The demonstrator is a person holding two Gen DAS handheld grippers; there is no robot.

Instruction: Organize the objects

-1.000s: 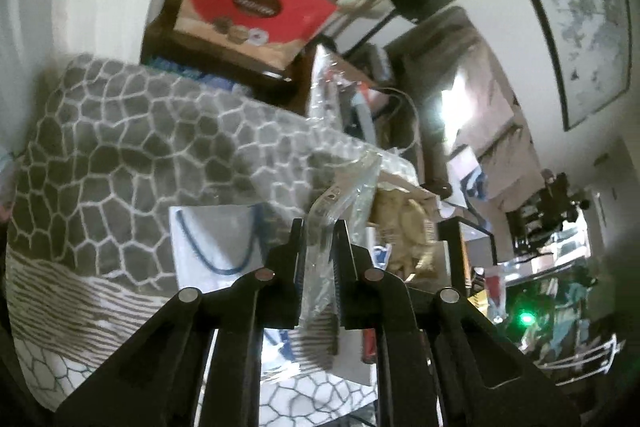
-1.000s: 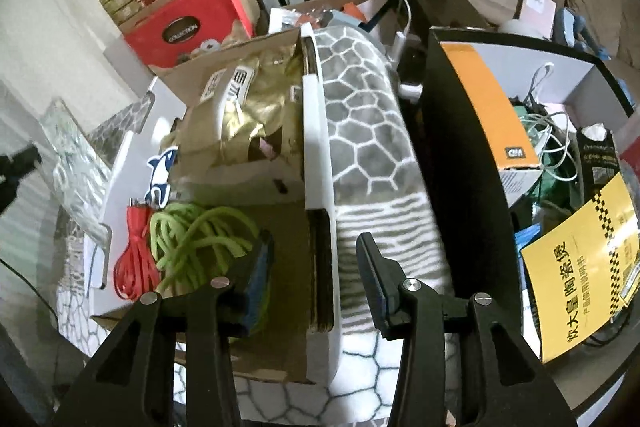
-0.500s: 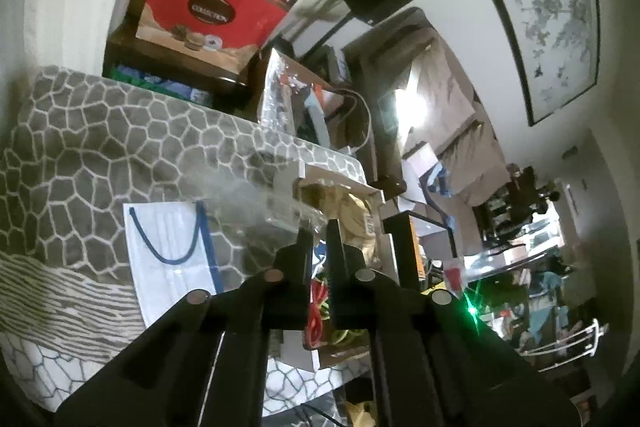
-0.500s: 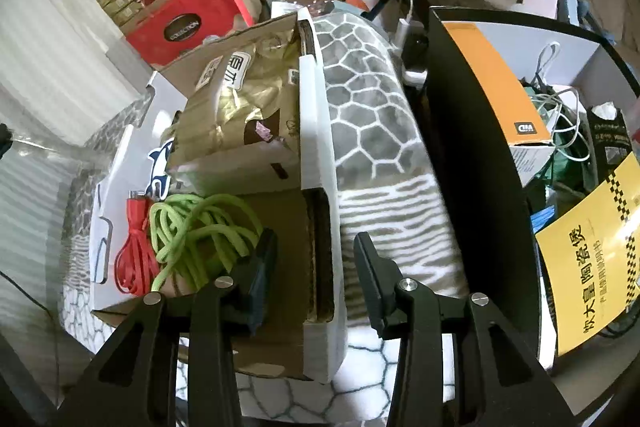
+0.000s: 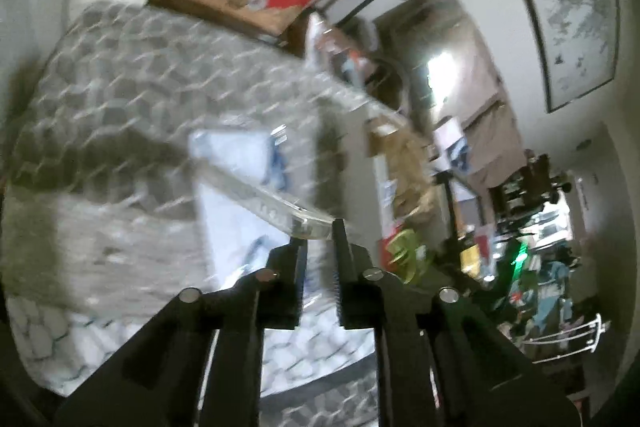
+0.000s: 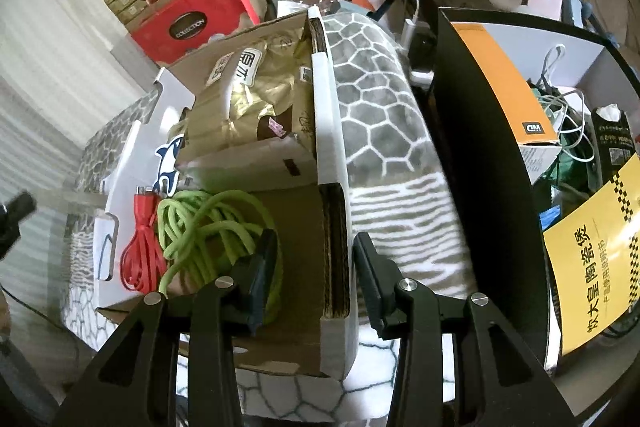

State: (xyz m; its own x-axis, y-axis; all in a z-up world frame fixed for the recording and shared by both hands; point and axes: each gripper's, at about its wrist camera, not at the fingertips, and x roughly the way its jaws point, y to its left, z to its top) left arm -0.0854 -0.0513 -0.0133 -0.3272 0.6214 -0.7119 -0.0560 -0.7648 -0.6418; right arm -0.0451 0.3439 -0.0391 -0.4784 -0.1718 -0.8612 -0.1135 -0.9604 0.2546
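The left wrist view is blurred. My left gripper (image 5: 319, 231) hovers over a white face mask with blue loops (image 5: 232, 211) on the grey patterned cloth (image 5: 120, 87). Its jaws are opening. The end of a clear plastic sleeve (image 5: 248, 183) lies at the fingertips, and the pads no longer press on it. My right gripper (image 6: 315, 235) is open and straddles the right wall of a cardboard box (image 6: 328, 131). One finger is inside by the green cable (image 6: 208, 223), the other outside. A red cable (image 6: 140, 255) and a gold bag (image 6: 260, 95) also lie in the box.
Red gift boxes (image 6: 188, 23) are stacked behind the cardboard box. A black shelf unit (image 6: 480, 147) at the right holds an orange box (image 6: 500, 75), loose wires and a yellow leaflet (image 6: 592, 267). A framed picture (image 5: 568, 7) hangs on the far wall.
The left gripper has dropped closer to the cloth and mask. The clear sleeve, upright between shut jaws earlier, now lies flat at the tips, and the jaws stand wider. The right gripper has not moved.
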